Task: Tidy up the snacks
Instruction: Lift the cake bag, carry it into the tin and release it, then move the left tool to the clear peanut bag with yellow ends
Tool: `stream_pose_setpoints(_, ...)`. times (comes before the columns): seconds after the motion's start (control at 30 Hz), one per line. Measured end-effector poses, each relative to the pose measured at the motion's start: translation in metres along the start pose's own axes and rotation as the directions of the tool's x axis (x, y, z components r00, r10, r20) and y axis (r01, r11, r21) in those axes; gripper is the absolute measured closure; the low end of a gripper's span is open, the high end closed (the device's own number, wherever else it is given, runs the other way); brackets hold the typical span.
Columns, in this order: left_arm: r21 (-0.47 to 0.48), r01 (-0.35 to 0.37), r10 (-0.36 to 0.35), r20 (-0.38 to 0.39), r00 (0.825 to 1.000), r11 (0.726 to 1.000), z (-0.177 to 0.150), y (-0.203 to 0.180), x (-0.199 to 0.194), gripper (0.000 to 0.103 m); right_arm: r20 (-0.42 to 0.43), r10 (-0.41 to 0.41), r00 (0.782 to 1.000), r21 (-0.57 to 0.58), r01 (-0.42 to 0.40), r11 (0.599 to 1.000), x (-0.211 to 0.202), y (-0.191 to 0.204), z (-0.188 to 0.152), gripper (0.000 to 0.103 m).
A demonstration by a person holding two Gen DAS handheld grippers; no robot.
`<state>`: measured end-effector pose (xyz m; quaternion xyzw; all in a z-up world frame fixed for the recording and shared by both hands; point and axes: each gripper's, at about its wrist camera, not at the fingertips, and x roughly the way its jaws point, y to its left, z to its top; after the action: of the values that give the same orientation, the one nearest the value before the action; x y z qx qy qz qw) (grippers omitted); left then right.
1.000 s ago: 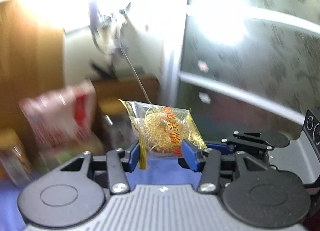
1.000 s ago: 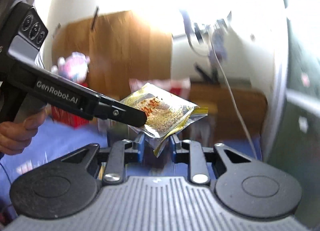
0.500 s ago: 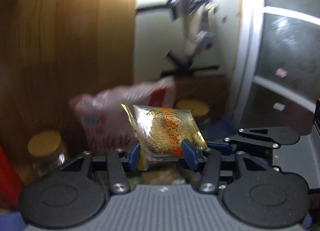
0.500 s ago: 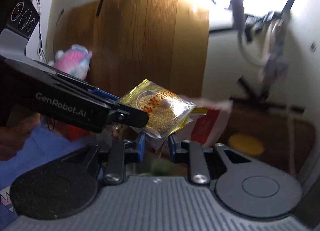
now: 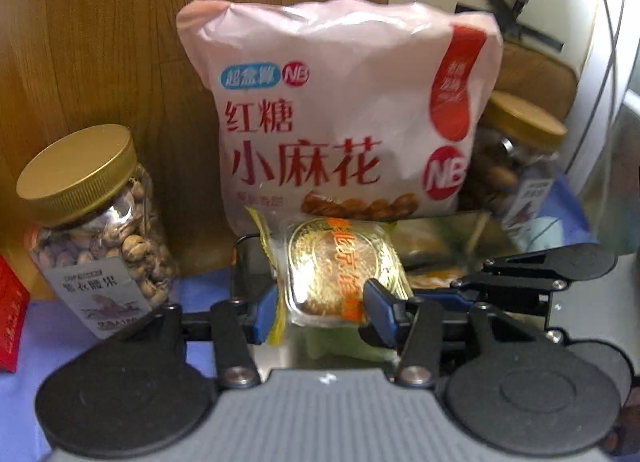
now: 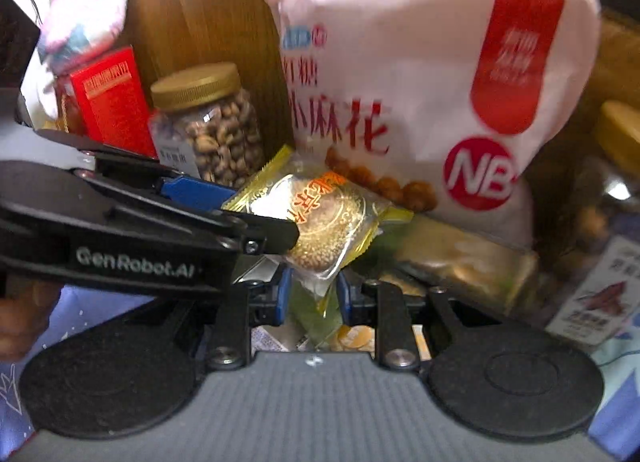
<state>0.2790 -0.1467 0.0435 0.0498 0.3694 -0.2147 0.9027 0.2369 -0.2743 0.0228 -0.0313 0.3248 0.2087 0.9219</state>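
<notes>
A small clear packet with gold edges and a sesame pastry inside [image 5: 336, 266] hangs between the blue pads of my left gripper [image 5: 324, 310]. Those jaws are opening, with the packet still touching both pads. In the right wrist view the same packet [image 6: 320, 221] has its lower corner pinched in my right gripper [image 6: 314, 294]. The left gripper [image 6: 264, 221] reaches in from the left and holds the packet's side. A hand shows at the left edge. The packet hovers just in front of a big pink snack bag [image 5: 340, 109].
The pink bag [image 6: 420, 81] leans on a wooden panel [image 5: 100, 41]. Gold-lidded nut jars stand left [image 5: 92, 221] and right [image 5: 516, 157] of it. A red box [image 6: 112, 101] and a plush toy [image 6: 84, 9] are further left. Wrapped snacks [image 6: 460, 258] lie below on blue cloth [image 5: 40, 342].
Both grippers, with the packet between them, swung away from the window and down toward the wooden panel. The pink bag and jars now fill the view close ahead.
</notes>
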Motion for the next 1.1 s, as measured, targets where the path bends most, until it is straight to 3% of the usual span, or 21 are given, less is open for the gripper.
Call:
stream_pose_setpoints(0.13,0.012,-0.052,0.052,-0.001,0.999,0.999,-0.001,-0.006,0.009,0.044,-0.018,-0.011,1.0,-0.022,0.01,1.0,0.01,0.009,-0.003,0.073)
stream_pose_setpoints(0.43,0.007,-0.06,0.06,0.021,0.998,0.998,-0.004,-0.013,-0.02,0.042,0.027,-0.063,0.998,-0.028,0.063,0.998,-0.012,0.013,-0.005,0.072)
stream_pose_setpoints(0.63,-0.035,-0.026,0.028,0.057,0.998,0.999,-0.026,-0.011,-0.065,0.042,0.113,-0.088,0.99,-0.004,0.089,0.996,-0.052,0.018,-0.016,0.071)
stream_pose_setpoints(0.8,-0.098,0.043,-0.034,0.096,0.995,0.994,-0.07,0.001,-0.111,0.042,0.156,-0.037,0.987,0.052,0.029,0.998,-0.09,0.026,-0.049,0.07)
stream_pose_setpoints(1.0,-0.199,0.042,-0.028,0.07,0.997,0.979,-0.157,0.029,-0.149,0.042,0.095,0.127,0.987,0.123,-0.139,0.983,-0.106,0.049,-0.101,0.069)
stream_pose_setpoints(1.1,-0.255,0.068,-0.058,0.046,0.997,0.965,-0.194,0.045,-0.163,0.042,0.067,0.175,0.982,0.185,-0.184,0.965,-0.099,0.058,-0.118,0.069)
